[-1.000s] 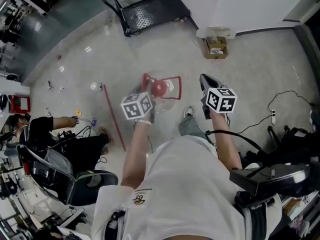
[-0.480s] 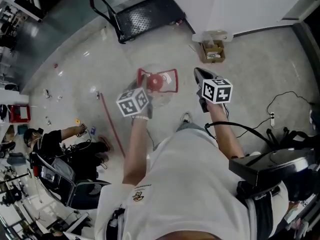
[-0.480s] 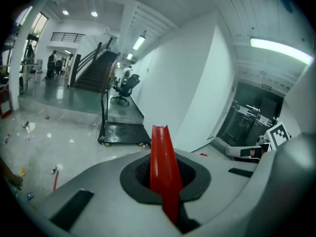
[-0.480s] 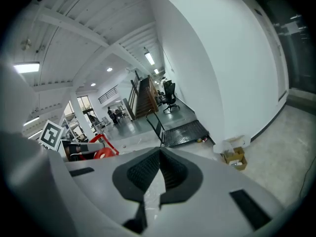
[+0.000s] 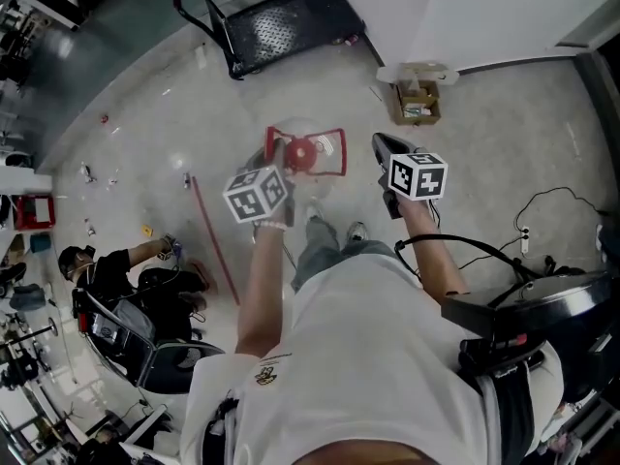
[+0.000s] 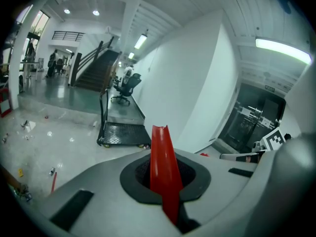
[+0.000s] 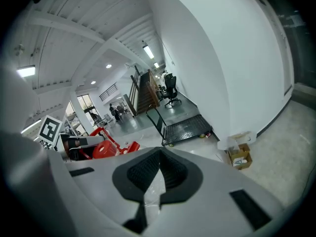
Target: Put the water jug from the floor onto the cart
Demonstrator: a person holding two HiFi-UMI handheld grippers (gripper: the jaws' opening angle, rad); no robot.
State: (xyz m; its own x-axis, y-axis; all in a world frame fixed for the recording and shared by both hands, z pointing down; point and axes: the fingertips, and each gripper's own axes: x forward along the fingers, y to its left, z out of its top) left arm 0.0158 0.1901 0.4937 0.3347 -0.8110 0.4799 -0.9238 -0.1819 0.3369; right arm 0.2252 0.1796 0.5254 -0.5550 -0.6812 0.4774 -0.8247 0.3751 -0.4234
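Left gripper, from overhead, holds the water jug off the floor, short of the cart; its own view shows jaws clamped on the red handle; the right gripper, in its view, has jaws together, empty; seemingly mid-carry, next needing a level set-down there.

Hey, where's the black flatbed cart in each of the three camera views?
Head view: cart at the top edge, left of centre.
Left gripper view: cart left of centre, just below mid-height.
Right gripper view: cart a little right of centre, just below mid-height.
Shared landmark: the white wall, which rises right of the cart in all three views.
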